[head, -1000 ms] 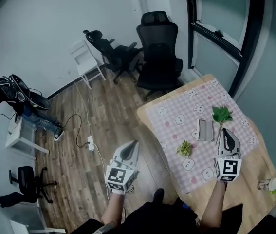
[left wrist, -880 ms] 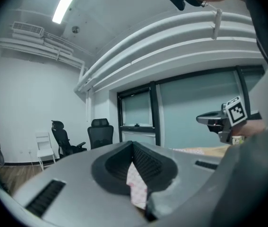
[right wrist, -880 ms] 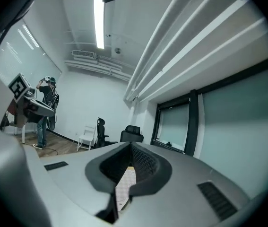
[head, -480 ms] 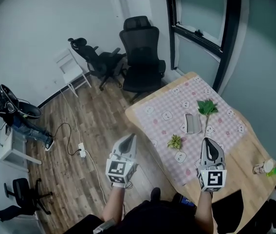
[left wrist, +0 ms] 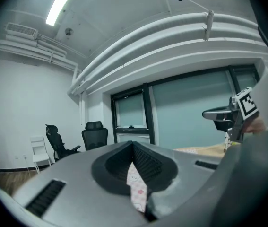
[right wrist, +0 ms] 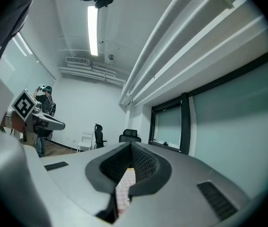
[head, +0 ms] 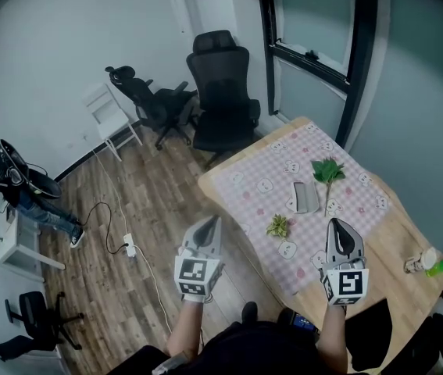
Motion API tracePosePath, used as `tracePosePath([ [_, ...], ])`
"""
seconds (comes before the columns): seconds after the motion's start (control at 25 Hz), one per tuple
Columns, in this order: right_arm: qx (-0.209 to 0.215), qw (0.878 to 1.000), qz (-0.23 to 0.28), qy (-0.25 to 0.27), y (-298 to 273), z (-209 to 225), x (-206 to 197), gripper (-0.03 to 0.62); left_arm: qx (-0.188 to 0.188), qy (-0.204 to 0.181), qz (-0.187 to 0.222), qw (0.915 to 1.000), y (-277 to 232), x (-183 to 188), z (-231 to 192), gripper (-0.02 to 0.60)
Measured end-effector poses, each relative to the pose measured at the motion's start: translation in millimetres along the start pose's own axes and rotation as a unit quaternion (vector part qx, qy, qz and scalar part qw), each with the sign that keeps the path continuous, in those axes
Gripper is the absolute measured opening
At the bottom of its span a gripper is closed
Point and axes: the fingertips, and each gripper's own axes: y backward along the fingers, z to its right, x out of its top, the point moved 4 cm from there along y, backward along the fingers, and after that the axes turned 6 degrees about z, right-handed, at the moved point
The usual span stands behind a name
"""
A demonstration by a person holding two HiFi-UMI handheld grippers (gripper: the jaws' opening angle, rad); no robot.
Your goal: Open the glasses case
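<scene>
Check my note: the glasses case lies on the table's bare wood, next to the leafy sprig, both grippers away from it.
One error: the case lies on the checked cloth, not bare wood, as the head view shows. It is next to the sprig, and the left gripper and right gripper are away from it.

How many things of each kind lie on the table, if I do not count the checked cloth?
Glasses case: 1
Green plants: 2, a leafy sprig and a small tuft
Bottle: 1
Total: 4
</scene>
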Motion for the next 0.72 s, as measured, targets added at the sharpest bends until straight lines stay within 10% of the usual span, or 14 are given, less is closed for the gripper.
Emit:
tracePosePath([
  [0.72, 0.005, 1.0, -0.002, -0.008, 1.1, 0.6, -5.6, 0.015, -0.006, 0.003, 0.004, 1.0, -2.8, 2.3, 3.6, -0.001],
])
